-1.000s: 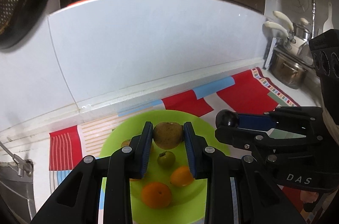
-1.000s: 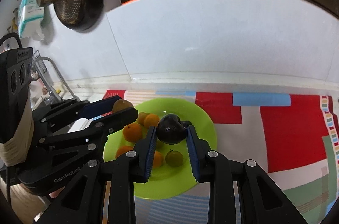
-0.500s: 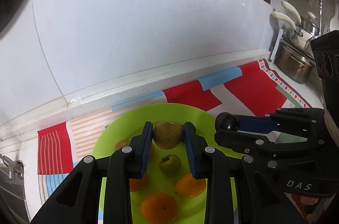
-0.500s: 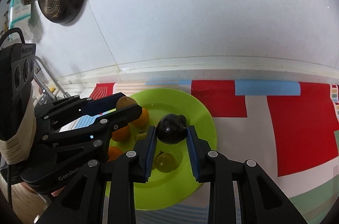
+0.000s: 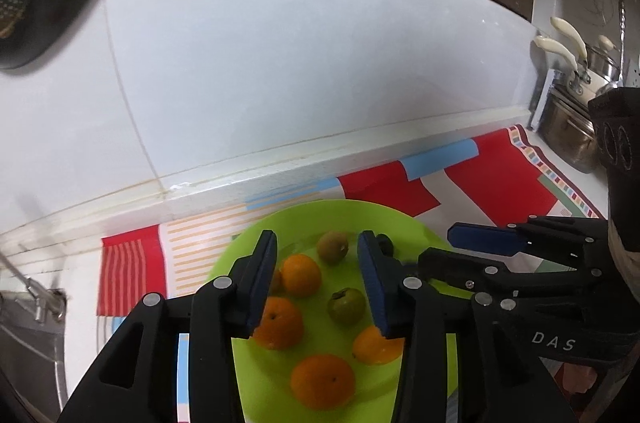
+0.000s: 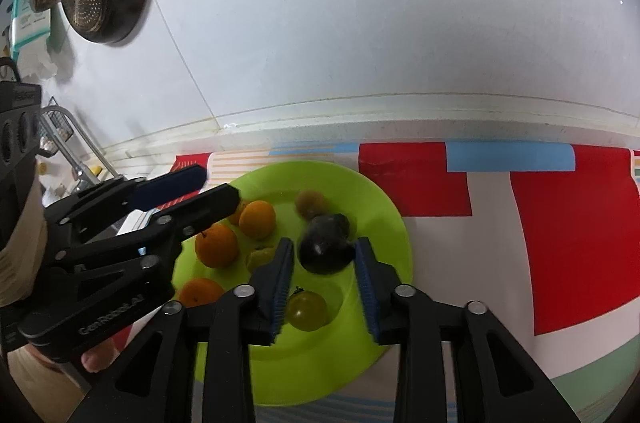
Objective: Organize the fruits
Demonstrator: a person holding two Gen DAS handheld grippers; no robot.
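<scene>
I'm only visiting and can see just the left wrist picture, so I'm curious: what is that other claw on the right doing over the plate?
Observer: The right claw is open, and a dark purple fruit lies on the green plate between its fingers.
Operator: Funny, I barely see that fruit. And what is holding up my own claw?
Observer: A person. A thumb shows under the handle of the left claw.
</scene>
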